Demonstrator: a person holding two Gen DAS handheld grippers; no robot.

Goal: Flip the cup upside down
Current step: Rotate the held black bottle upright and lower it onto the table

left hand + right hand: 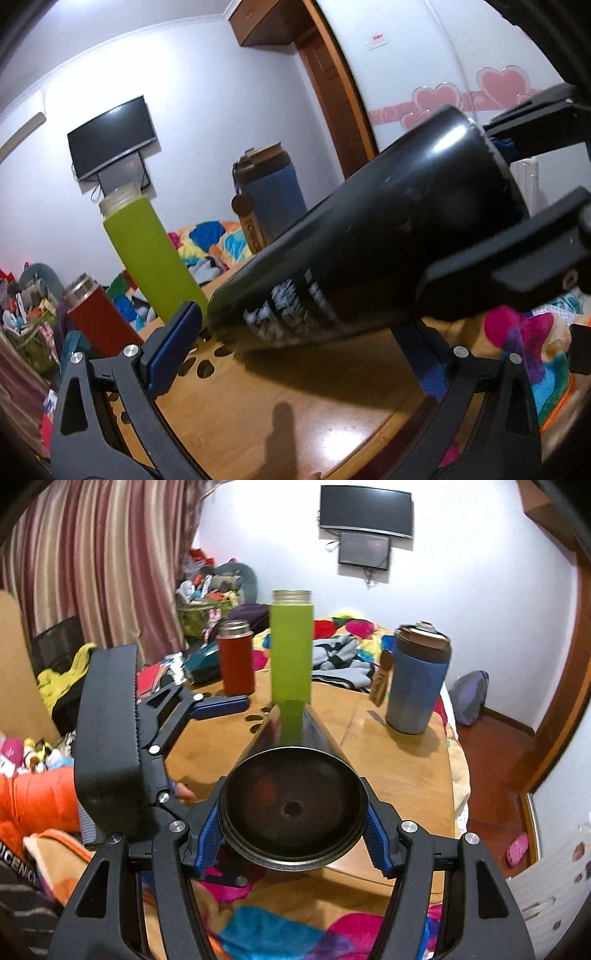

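Black cup is off the table, lying roughly horizontal, clamped at its wide mouth end by the right gripper; blue pads press the rim on both sides. Right wrist view looks straight into the open mouth: dark interior, small round mark at the bottom, the rest too dim to read. In the left wrist view the same black cup runs diagonally across frame, narrow base low and close to the table surface. Whether it touches, cannot tell. White print on its side is blurred and unreadable.

Left gripper is open, its fingers spread either side of the cup's base end without gripping. Its right finger is mostly hidden behind the cup. It also shows in the right wrist view as the left gripper, only one blue finger and the black body visible.

Wooden table has cutout holes near the far edge, partly covered by the cup. Standing on it behind: green bottle, red flask, blue tumbler with a hanging tag. Wall-mounted TV behind, a colourful blanket beyond the table, striped curtain at left, cut off by the fisheye edge.
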